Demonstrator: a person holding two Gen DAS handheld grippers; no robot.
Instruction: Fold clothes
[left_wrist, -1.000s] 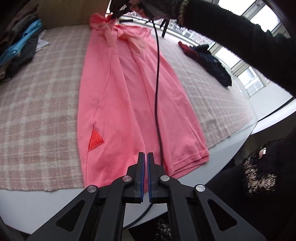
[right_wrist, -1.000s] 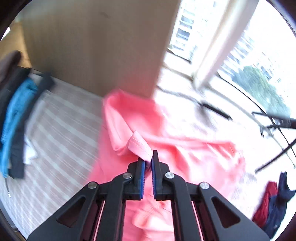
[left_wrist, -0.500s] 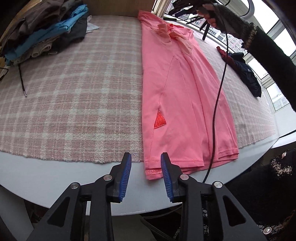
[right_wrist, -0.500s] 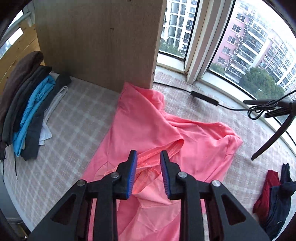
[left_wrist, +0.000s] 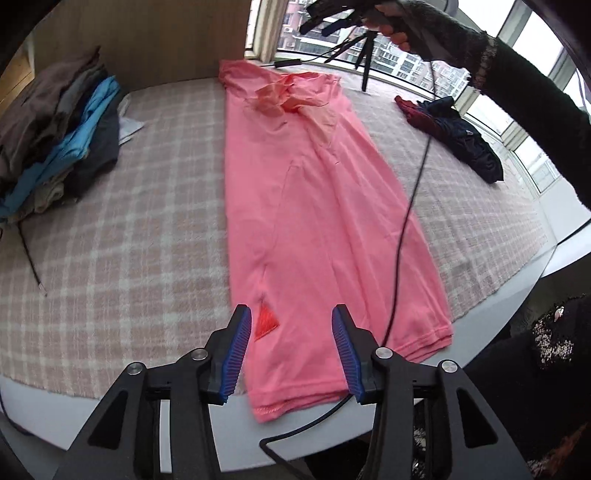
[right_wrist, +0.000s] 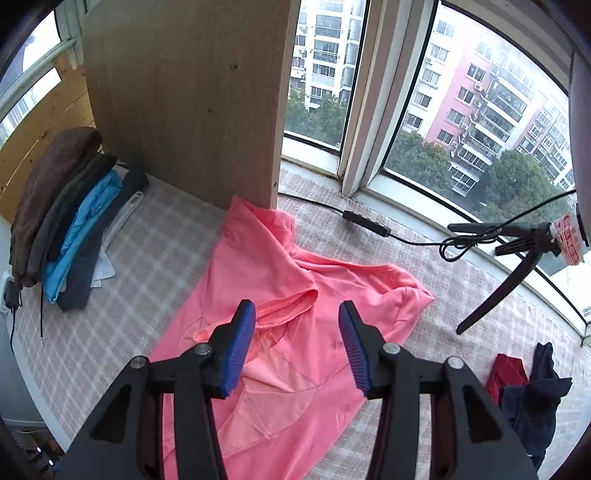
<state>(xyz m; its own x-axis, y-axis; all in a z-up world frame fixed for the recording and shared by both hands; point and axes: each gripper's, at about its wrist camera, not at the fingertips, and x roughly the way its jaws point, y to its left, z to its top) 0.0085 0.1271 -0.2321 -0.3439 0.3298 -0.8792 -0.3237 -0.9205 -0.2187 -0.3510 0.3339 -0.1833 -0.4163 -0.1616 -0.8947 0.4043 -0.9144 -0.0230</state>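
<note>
Left gripper (left_wrist: 291, 354) is right in front of me, jaws spread wide and nothing between them, hovering over the near hem of the pink shirt (left_wrist: 314, 206). Through the gap I see the red triangle patch (left_wrist: 266, 320) on the shirt's near left edge. A black cable (left_wrist: 406, 221) hangs down across the shirt's right side and off the table edge. The shirt lies lengthwise on the checked cloth (left_wrist: 129, 240), folded into a long narrow strip running away from me, hem just over the cloth's near edge, collar end bunched at the far side.

Over on my right wrist view, the right gripper (right_wrist: 297, 349) is also wide open, empty, held above the shirt's (right_wrist: 266, 314) collar end, where a sleeve is folded across and the fabric is rumpled.

Left of the shirt, well apart, sits a stack of clothes (left_wrist: 55, 140), brown on top, blue in the middle. To the right, a dark red and navy heap (left_wrist: 450, 133). Beyond the collar, a wooden panel (right_wrist: 184, 92), then the window (right_wrist: 461, 110) with a tripod leg (right_wrist: 495, 295) on the sill side.
</note>
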